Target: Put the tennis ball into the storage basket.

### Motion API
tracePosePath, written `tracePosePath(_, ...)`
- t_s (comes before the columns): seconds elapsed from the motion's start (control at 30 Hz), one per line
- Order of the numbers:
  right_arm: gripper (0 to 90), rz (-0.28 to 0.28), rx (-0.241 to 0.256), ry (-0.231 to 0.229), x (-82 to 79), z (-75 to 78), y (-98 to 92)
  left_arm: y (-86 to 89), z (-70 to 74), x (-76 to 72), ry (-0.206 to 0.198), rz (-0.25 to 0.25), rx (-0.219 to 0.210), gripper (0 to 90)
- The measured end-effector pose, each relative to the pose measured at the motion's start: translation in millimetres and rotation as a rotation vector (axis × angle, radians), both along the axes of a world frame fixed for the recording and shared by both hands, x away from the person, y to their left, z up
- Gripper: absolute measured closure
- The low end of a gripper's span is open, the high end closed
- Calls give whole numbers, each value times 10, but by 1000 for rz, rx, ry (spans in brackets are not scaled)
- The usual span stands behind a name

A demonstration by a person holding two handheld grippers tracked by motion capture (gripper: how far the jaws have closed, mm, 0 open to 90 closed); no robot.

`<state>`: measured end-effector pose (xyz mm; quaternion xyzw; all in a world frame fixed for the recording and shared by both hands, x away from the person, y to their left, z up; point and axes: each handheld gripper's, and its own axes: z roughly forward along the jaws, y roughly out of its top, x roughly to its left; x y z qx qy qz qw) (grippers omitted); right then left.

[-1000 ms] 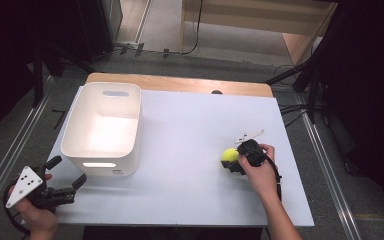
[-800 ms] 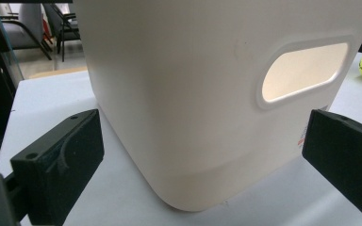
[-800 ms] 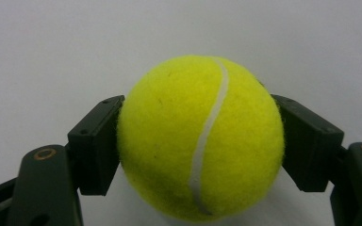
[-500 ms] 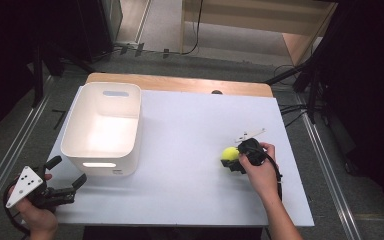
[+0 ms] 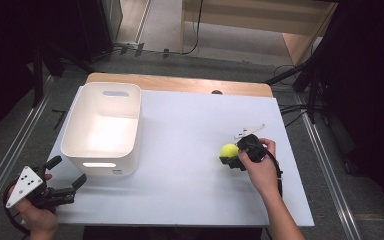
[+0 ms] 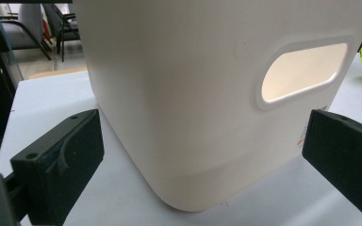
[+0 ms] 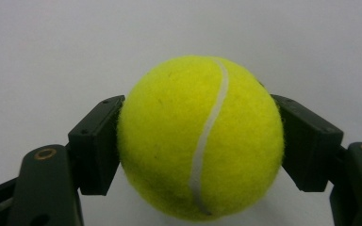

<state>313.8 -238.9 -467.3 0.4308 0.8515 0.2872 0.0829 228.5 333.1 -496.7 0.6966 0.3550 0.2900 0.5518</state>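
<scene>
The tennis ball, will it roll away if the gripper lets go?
Probably yes: the tennis ball is round and the white table looks flat and smooth. Its fuzzy felt likely helps the right gripper, whose jaws press both sides, hold it without slipping.

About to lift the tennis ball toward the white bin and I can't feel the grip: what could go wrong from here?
1. The right tool pinches the tennis ball only at its curved sides, so it may squirt out on lifting.
2. A dropped ball could roll off the table.
3. The open left tool sits close to the white bin and might nudge it.
</scene>
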Motion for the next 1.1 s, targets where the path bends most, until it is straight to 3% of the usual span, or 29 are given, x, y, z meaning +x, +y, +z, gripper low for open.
tracePosePath(0.7, 233, 43, 12, -21, 96, 224, 136, 2, 0, 1, -1, 0, -1, 0)
tracePosePath(1.1, 235, 82, 28, -8, 159, 313, 275, 2, 0, 2, 0, -2, -2, 0)
